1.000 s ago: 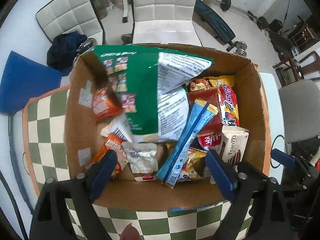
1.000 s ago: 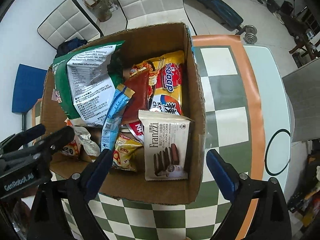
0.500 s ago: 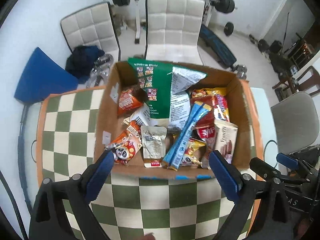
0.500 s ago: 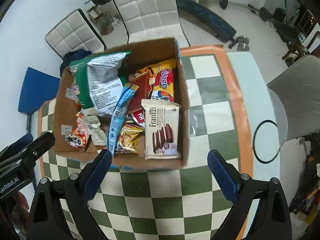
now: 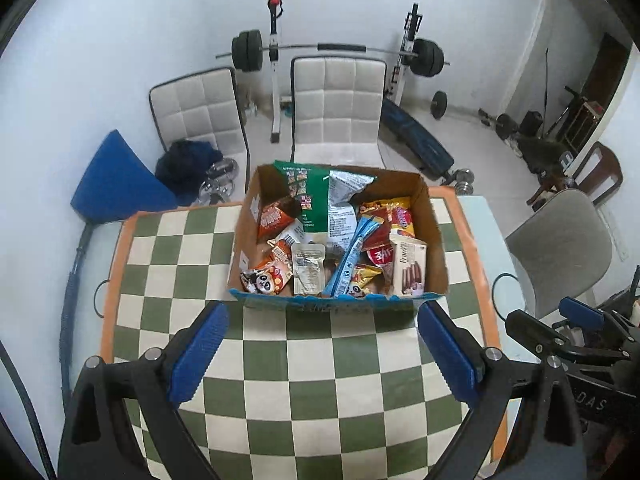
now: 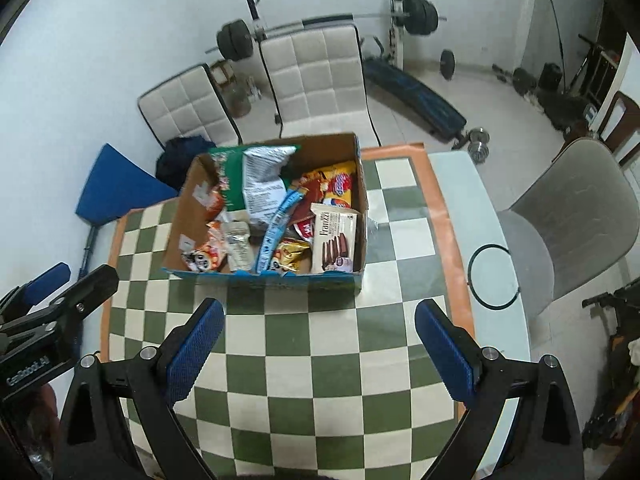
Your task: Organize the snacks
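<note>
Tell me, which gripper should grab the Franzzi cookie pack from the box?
Probably the right gripper. The Franzzi pack stands against the cardboard box's right wall, its side. The left gripper, also open and empty, faces the box's middle.

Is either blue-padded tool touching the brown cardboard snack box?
Apart. Left wrist view: checkered tablecloth shows between the left tool and the cardboard box; right wrist view shows the same for the right tool.

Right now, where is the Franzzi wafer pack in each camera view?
Left wrist view: Franzzi wafer pack stands in the cardboard box, near-right corner, right of centre.
Right wrist view: same pack sits near picture centre, against the box's right wall.
Shared landmark: long blue stick pack to its left.
</note>
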